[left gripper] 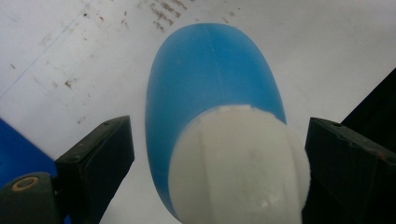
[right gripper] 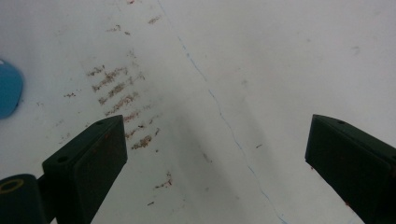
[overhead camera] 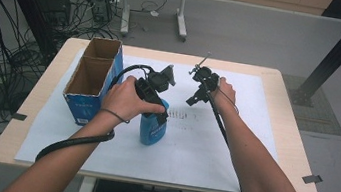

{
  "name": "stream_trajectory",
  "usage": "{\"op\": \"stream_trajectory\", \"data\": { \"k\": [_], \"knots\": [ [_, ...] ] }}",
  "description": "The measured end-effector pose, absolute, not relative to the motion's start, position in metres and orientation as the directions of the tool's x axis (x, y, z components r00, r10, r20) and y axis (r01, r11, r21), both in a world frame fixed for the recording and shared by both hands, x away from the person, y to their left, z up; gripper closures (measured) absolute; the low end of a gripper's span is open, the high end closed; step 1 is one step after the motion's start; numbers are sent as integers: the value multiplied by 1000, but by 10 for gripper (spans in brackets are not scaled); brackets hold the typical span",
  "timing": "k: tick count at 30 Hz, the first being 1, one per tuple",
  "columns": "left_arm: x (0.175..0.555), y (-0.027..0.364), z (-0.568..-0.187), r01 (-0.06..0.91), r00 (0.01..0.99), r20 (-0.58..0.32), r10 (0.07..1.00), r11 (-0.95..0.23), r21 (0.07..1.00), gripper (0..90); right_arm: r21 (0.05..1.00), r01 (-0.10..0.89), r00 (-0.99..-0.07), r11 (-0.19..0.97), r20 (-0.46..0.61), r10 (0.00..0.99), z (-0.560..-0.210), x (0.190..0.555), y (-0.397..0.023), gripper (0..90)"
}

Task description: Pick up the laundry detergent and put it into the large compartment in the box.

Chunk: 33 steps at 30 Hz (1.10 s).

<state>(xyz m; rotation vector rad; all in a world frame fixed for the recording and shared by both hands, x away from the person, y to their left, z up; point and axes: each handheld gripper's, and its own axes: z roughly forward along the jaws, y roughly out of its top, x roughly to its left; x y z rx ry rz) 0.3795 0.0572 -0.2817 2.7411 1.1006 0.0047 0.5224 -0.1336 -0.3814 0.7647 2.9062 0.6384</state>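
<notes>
A blue plastic bottle [overhead camera: 152, 130] stands upright on the white paper [overhead camera: 211, 152]. In the left gripper view I look down on its blue body [left gripper: 205, 70] and white cap [left gripper: 238, 163]. My left gripper [overhead camera: 158, 91] [left gripper: 219, 126] hangs over the bottle, open, with the cap between its jaws. The left jaw stands clear of the cap and the right jaw sits at its edge. My right gripper [overhead camera: 194, 99] [right gripper: 215, 126] is open above bare paper to the right of the bottle, with nothing between its jaws. A sliver of the bottle [right gripper: 8, 91] appears at the left edge there.
An open cardboard box [overhead camera: 91, 77] with blue sides stands on the left of the wooden table [overhead camera: 286, 122], close to the bottle. Brown smudges [right gripper: 116, 93] mark the paper between the grippers. Cables and table legs lie on the floor beyond the far edge.
</notes>
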Motion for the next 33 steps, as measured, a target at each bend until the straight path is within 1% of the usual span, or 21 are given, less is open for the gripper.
{"op": "stream_trajectory", "data": {
  "k": [11,33],
  "knots": [
    [379,58,-282,689,722,-75,688,-704,174,92,407,444,-879,798,24,477,-379,522,-132,51],
    [380,57,-279,687,723,-64,688,-705,176,90,412,443,-878,796,22,478,-378,522,-132,51]
  ]
}}
